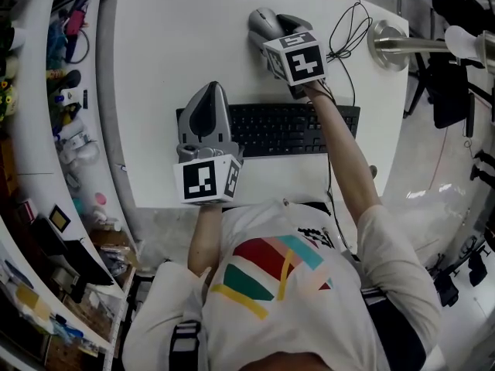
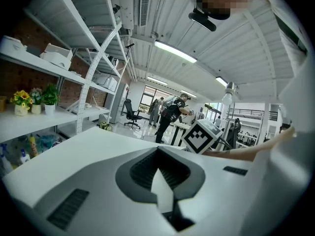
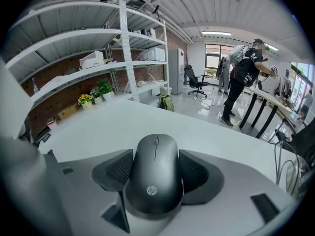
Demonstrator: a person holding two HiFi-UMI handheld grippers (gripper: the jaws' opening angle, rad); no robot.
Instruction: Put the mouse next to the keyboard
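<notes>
- Surface (image 1: 155, 52): white, mostly bare; its near edge is cut off by the person's torso.
- Keyboard (image 1: 286, 128): black, lies near the person. Its left end is hidden under the left gripper.
- Left gripper (image 1: 209, 99): jaws together, nothing between them. It hangs over the keyboard's left end, probably parked out of the way.
- Right gripper (image 3: 155, 166): reached past the keyboard to the far side. Its pads are closed against both flanks of the mouse, probably to carry it back.
- Mouse (image 3: 153, 186): dark, buttons pointing away, apart from the keyboard with bare surface between. The head view barely shows it, and I cannot tell whether it is lifted or resting.
- Cable (image 1: 344, 33): thin, looped right of the gripper; its ends are unclear.
</notes>
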